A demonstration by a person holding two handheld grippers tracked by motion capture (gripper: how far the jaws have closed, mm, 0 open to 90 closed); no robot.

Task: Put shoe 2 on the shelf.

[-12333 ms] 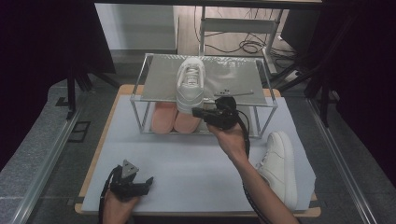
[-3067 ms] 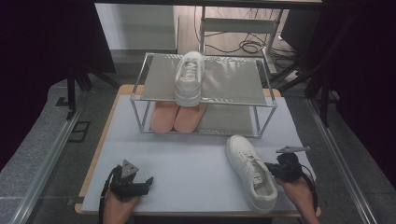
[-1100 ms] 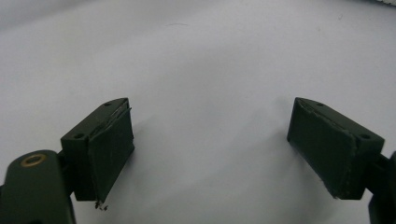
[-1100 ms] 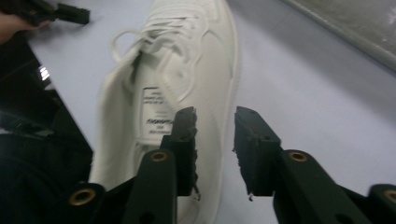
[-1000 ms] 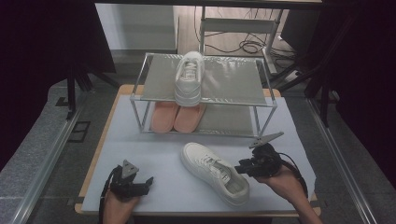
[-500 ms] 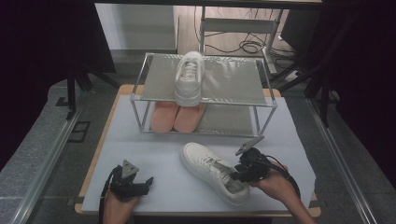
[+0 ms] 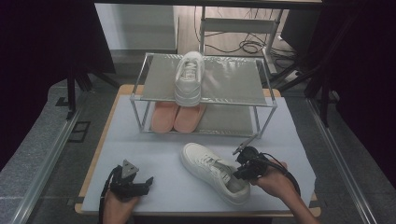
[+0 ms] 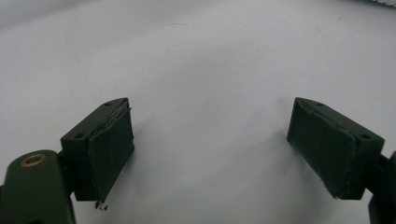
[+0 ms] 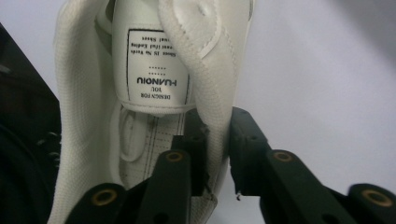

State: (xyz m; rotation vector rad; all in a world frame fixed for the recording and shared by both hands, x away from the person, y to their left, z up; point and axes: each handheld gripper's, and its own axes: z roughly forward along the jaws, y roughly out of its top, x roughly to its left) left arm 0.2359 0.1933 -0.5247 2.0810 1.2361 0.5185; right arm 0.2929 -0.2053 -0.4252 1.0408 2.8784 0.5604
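The worktop [image 7: 140, 140], covered in a pale sheet, carries a metal shoe rack [image 7: 205, 93] at its far middle. On the rack's top shelf stands 1 white sneaker [image 7: 189, 84], its long axis running away from the person. Under it, on the lower level, 2 pink insoles [image 7: 176, 117] lie side by side.

The loose white sneaker [image 7: 212, 171] lies on the worktop in front of the rack, nearer the person and right of centre. Its long axis runs diagonally: the toe points to the far left, the heel to the near right, sole down.

The person's right forearm comes in from the lower right corner, angled toward the shoe's heel, and the hand grips the right tongs [image 7: 243, 169] low over the sheet, pointing left at the heel. In the right gripper view the right tongs [image 9: 217, 140] have just been closing, and the 2 jaws now pinch the padded heel collar of the sneaker [image 9: 154, 70], 1 jaw inside the shoe opening and 1 outside it.

The left hand [image 7: 119, 203] rests near the worktop's front left edge, well apart from the shoe, holding the left tongs [image 7: 142, 184] level and pointing right. In the left gripper view the left tongs [image 8: 210, 149] stand wide apart over bare sheet, gripping nothing.
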